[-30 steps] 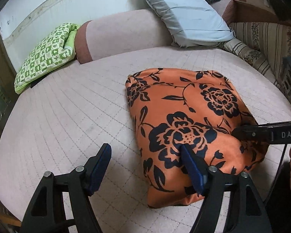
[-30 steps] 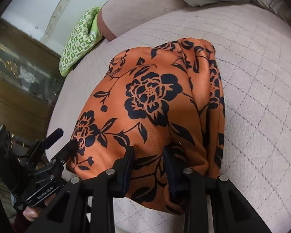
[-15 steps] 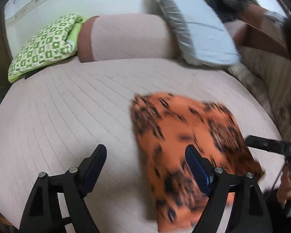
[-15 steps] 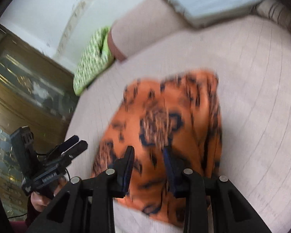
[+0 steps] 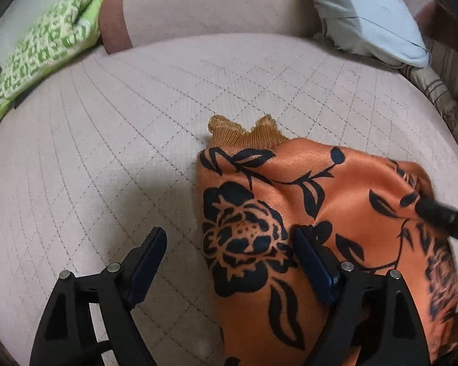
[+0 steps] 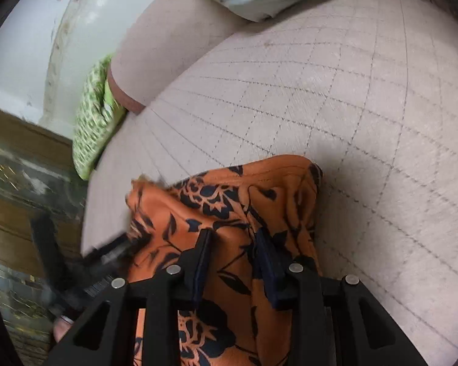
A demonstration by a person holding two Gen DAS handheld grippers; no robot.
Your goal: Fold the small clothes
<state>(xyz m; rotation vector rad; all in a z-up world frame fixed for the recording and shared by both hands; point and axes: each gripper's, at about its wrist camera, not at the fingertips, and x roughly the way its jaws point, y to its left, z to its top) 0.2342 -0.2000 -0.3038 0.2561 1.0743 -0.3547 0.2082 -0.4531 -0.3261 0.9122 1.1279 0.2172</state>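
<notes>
Two grippers: both at garment.
Garment: orange floral cloth (image 5: 336, 213) on quilted bed (image 5: 122, 152), lower right of left-wrist view.
Left gripper (image 5: 229, 259): released, jaws wide, cloth edge between them.
Right gripper (image 6: 233, 262): clenched on cloth, nearer.

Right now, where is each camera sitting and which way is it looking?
Left wrist view: on the left gripper, looking down at the orange flowered cloth on the quilted bed; jaws wide.
Right wrist view: on the right gripper, tilted down, jaws gripping a fold of cloth.
Both show the cloth, bed, green pillow and the other gripper.
</notes>
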